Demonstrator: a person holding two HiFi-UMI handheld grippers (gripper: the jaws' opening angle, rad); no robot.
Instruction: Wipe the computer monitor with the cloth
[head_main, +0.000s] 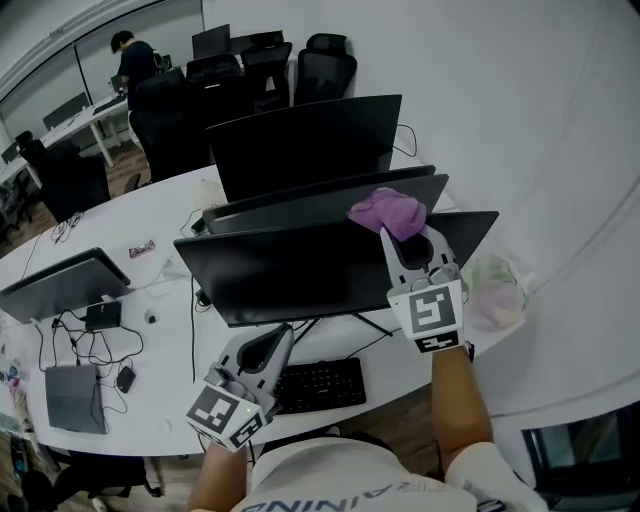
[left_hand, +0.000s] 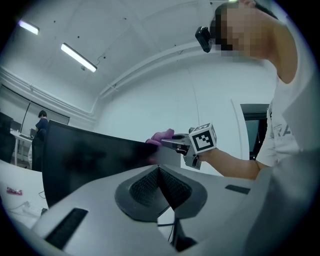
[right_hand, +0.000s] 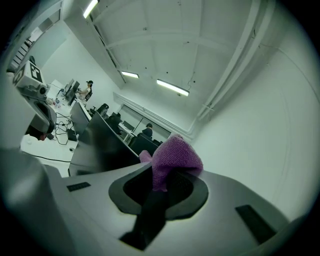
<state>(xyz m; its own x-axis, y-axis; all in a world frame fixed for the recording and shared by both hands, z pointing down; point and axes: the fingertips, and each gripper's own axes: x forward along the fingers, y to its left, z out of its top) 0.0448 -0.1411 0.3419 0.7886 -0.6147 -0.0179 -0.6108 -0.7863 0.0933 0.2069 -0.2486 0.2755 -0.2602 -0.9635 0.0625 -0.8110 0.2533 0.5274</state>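
Right gripper (head_main: 397, 234) is raised to the top edge of the nearest wide black flat-screen monitor (head_main: 300, 270), toward its right end. Its jaws are clenched on a bunched purple knit cloth (head_main: 388, 210); in the right gripper view the cloth (right_hand: 175, 157) bulges up out of the closed pads of that gripper (right_hand: 162, 182), with the dark panel (right_hand: 97, 145) just beyond. From the left gripper view the cloth (left_hand: 160, 136) sits right at the screen's upper rim (left_hand: 90, 155). Left gripper (head_main: 278, 340) is held low, under the monitor's bottom edge and just beside a black keyboard (head_main: 320, 385); its jaws (left_hand: 159, 175) are pressed together with nothing between them. Curved white desk (head_main: 160, 390) carries two more dark monitors behind the first. A person in dark clothes (head_main: 130, 60) stands at a far desk.
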